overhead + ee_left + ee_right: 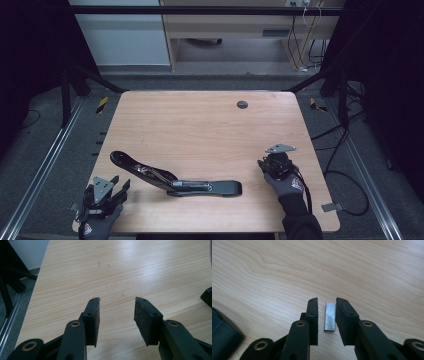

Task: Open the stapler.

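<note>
One opened black stapler [172, 179] lies near the front of the wooden surface [200, 125], between two tongs. The left tongs [117, 312] gape, released, over bare wood. The right tongs [327, 315] straddle one staple strip [330, 316], not yet clenched.

Black left hand-held gripper [120, 186] and right hand-held gripper [265, 162], brass-ringed pivots, grey three-cornered plates, trailing black cable; dark grey gloves, dark sleeve.

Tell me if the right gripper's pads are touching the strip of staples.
Apart. In the right gripper view the staple strip lies on the table between the right gripper's pads, with a sliver of bare wood showing on each side of it.
</note>
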